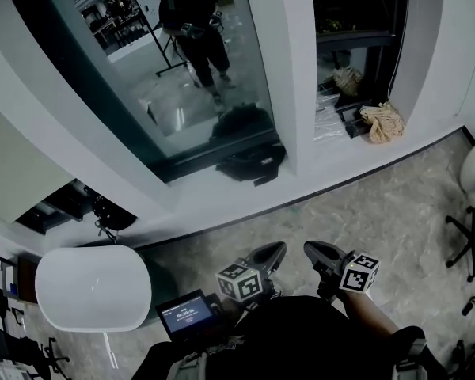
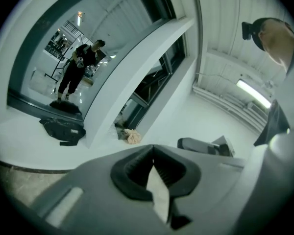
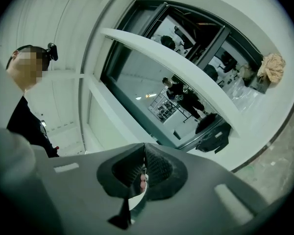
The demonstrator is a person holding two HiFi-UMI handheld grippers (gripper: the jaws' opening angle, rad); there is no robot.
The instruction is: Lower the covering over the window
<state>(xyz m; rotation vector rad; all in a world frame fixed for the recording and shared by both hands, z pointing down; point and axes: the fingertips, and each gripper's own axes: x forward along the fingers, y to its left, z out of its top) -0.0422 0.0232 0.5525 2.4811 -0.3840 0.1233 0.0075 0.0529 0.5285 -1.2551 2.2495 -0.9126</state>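
Note:
The tall window stands ahead, and its dark glass mirrors the room and a standing person. I see no covering or cord on it in any view. Both grippers hang low, close to my body and well short of the white sill. In the head view my left gripper and right gripper point at the window with their jaws together. The left gripper view shows its pads closed with nothing between them. In the right gripper view the pads are closed too, with a tiny pinkish speck in the seam that I cannot identify.
A black bag lies on the sill under the window. A white pillar splits it from a second bay holding a beige cloth and clutter. A white round table and a small screen are at my left, and a chair base at right.

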